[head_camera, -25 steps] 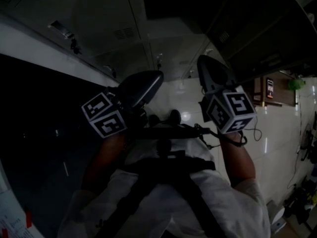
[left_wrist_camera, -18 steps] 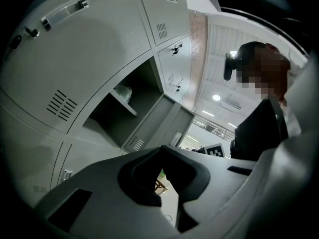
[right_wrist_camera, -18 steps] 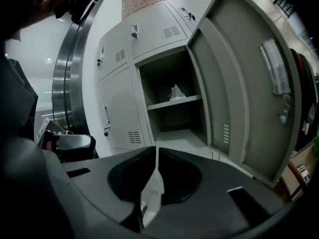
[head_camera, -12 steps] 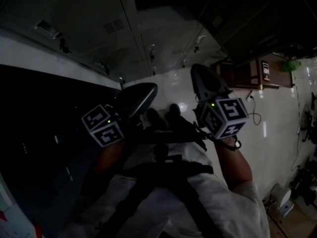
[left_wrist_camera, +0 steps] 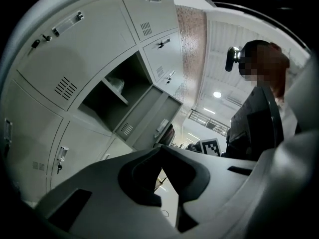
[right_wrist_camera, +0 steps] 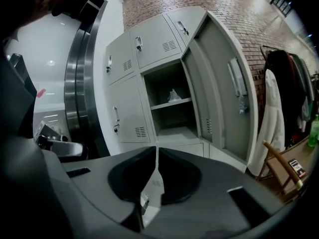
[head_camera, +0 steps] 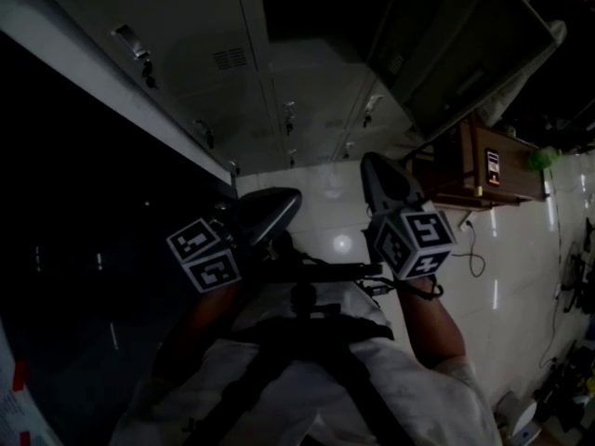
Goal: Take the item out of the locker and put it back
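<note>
A: How do things lie?
B: The locker (right_wrist_camera: 172, 108) stands open, far ahead; left tongs (left_wrist_camera: 160, 148) and right tongs (right_wrist_camera: 156, 149) are pressed together, empty; the item (right_wrist_camera: 173, 95) sits on its shelf (right_wrist_camera: 172, 104)
A: Which step?
B: Either before fetching or after returning

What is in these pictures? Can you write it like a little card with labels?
Place: grey lockers by a brick wall
Open locker: door swung wide
Item: small and pale, on the open locker's shelf; too small to tell what it is
Left tongs: shut, nothing in them
Right tongs: shut, nothing in them
Nearby: white coat hanging, wooden chair
</note>
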`<action>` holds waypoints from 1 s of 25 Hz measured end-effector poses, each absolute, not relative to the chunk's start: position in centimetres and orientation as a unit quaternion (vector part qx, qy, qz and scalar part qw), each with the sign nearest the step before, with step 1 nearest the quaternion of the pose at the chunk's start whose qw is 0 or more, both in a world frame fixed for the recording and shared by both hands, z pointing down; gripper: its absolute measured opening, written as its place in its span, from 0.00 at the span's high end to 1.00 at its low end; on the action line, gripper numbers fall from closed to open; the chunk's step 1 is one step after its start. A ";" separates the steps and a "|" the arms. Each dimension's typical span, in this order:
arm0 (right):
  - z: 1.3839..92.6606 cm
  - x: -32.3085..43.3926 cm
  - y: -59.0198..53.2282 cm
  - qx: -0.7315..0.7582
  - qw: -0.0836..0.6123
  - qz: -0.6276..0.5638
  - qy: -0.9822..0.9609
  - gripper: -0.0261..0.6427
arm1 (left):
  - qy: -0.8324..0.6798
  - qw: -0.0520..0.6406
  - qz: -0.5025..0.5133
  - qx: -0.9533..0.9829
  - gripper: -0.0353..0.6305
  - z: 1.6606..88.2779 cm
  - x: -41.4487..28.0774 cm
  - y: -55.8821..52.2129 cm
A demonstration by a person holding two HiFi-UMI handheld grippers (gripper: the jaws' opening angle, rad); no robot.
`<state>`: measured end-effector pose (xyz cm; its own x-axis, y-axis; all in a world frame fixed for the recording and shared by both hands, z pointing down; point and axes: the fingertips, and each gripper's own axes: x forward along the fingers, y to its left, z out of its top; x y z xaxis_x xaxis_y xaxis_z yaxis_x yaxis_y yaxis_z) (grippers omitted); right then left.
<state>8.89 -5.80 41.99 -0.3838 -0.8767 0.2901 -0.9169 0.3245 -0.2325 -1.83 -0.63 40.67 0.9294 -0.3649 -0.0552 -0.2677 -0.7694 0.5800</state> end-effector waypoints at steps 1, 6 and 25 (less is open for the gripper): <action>42.1 9.5 -4.7 0.549 0.057 0.180 -0.814 0.94 | -0.171 0.295 -0.084 0.936 0.94 40.7 -1.1 0.5; 42.7 12.9 1.7 0.535 0.062 0.176 -0.824 0.94 | -0.183 0.296 -0.092 0.933 0.94 41.3 2.8 6.8; 43.5 16.3 15.3 0.504 0.052 0.167 -0.846 0.96 | -0.212 0.285 -0.094 0.930 0.94 41.9 6.8 19.4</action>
